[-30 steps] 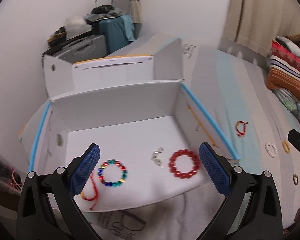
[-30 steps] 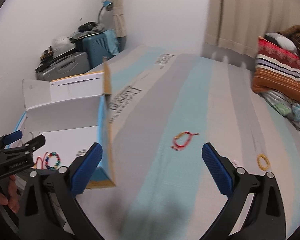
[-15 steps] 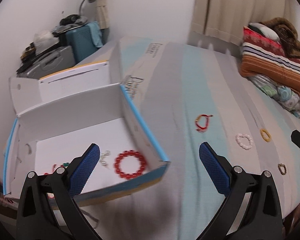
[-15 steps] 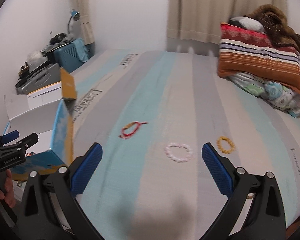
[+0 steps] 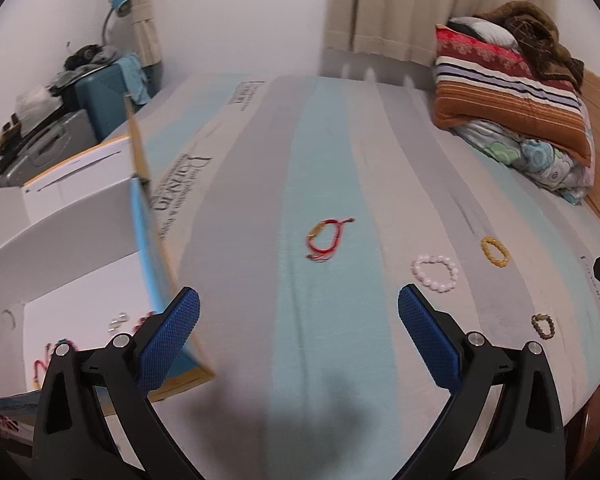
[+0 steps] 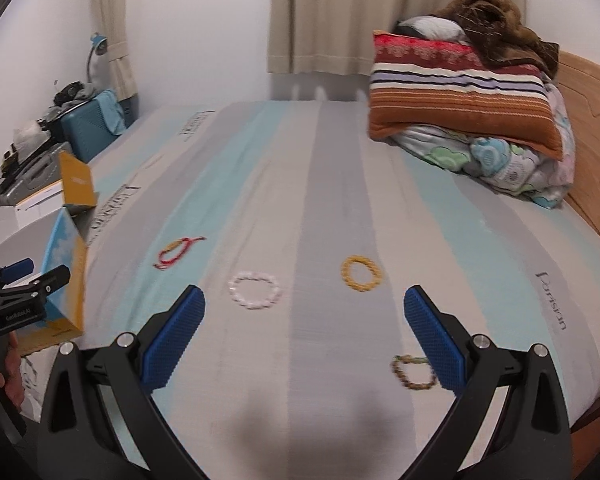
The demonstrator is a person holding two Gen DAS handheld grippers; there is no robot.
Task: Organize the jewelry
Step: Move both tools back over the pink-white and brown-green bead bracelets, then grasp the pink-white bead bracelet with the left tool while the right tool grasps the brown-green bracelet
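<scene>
With both jaws wide and empty, I see the olive bracelet [image 6: 414,372] lies just inside my right gripper [image 6: 304,344]'s right finger, far from my left gripper [image 5: 300,344].

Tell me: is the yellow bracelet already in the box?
No, the yellow bracelet lies on the bed sheet, well apart from the box.

Left tool [image 5: 299,312] spread empty above striped bed [image 5: 380,128], red cord bracelet [image 5: 326,238] ahead, white box [image 5: 80,248] left
</scene>
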